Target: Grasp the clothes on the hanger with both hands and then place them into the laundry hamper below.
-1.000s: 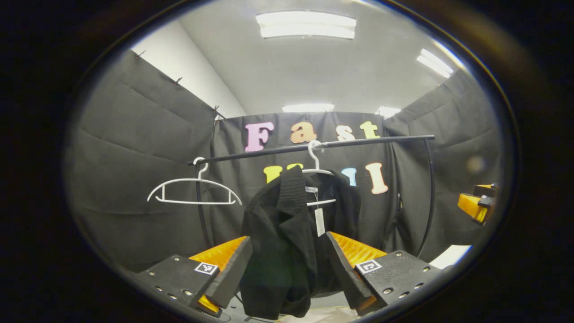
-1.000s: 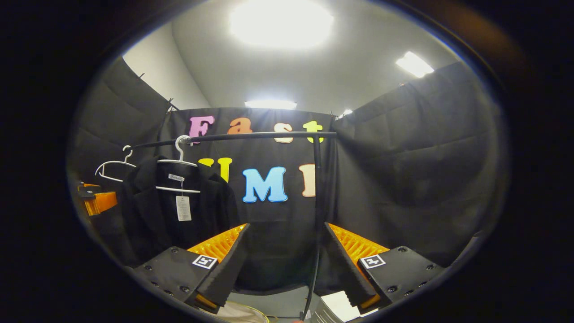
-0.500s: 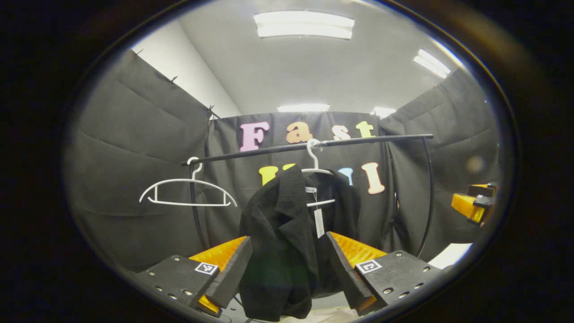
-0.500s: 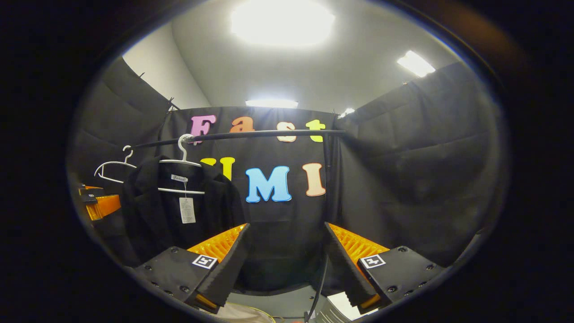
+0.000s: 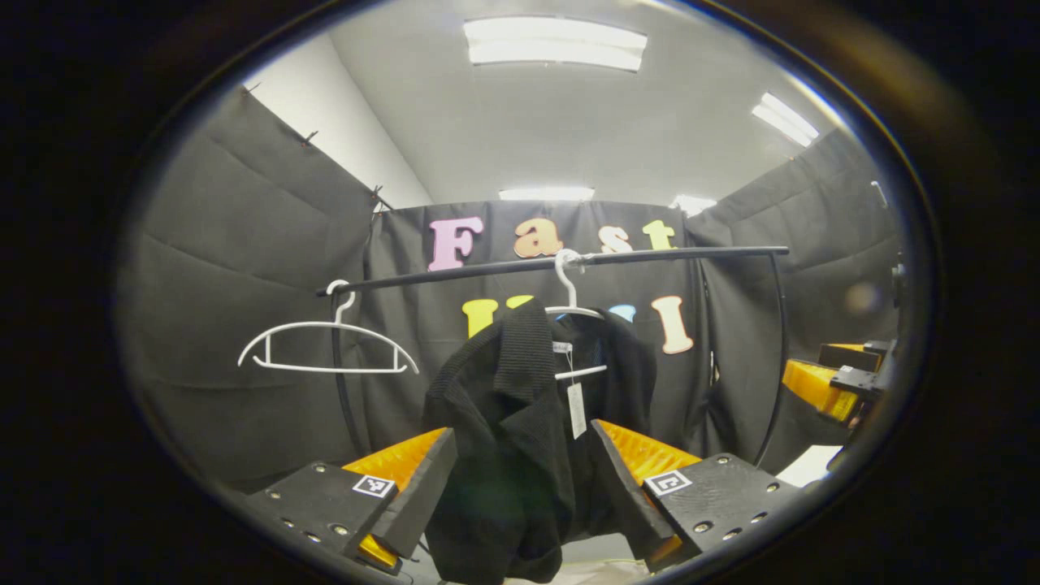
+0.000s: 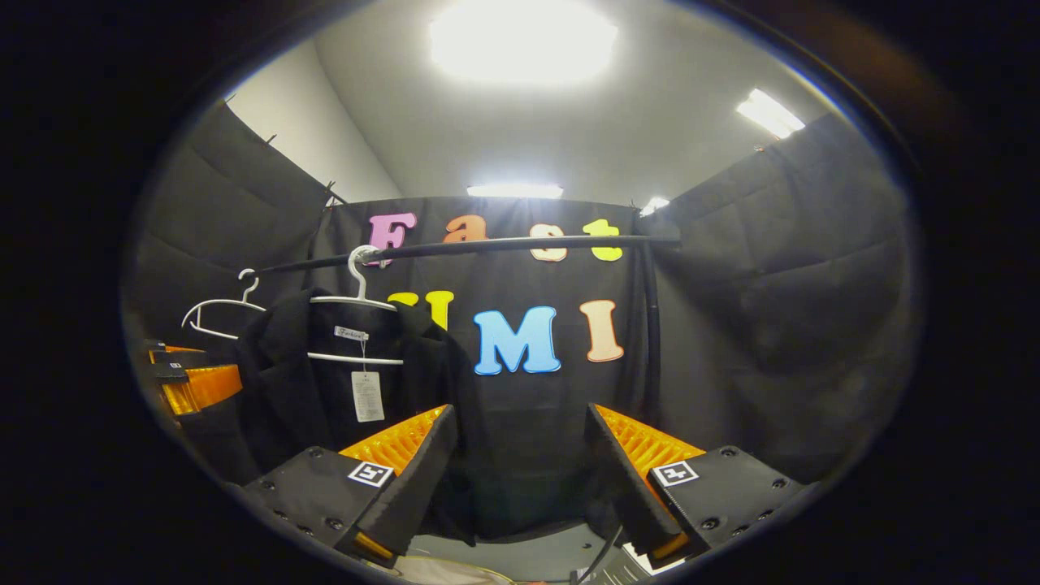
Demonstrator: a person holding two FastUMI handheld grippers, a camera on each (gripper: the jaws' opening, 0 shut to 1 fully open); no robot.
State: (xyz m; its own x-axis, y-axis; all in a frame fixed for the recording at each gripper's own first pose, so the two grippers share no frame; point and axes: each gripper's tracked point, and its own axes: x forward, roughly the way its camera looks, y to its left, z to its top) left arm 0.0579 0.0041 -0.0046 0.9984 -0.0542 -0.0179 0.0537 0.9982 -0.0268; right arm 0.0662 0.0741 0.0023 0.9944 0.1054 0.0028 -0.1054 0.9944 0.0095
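Observation:
A black jacket (image 5: 512, 422) hangs on a white hanger (image 5: 569, 301) from the black rail (image 5: 650, 255); a paper tag dangles at its collar. My left gripper (image 5: 520, 479) is open, and the jacket's left front shows in the gap between its fingers without either pressing on it. In the right gripper view the same jacket (image 6: 301, 390) hangs at the left on its hanger (image 6: 357, 302). My right gripper (image 6: 520, 479) is open and faces the wall cloth to the jacket's right. A pale edge (image 6: 439, 574) peeks in at the bottom, too little to tell what it is.
An empty white hanger (image 5: 325, 345) hangs at the rail's left end, also seen as the bare hanger (image 6: 218, 313). The rail's upright post (image 6: 650, 333) stands right of centre. The right gripper (image 5: 829, 380) shows at the far right, the left gripper (image 6: 191, 382) at the far left.
The right gripper has moved left toward the jacket, so the rail and jacket slid right in its view. The left gripper has edged slightly closer to the jacket.

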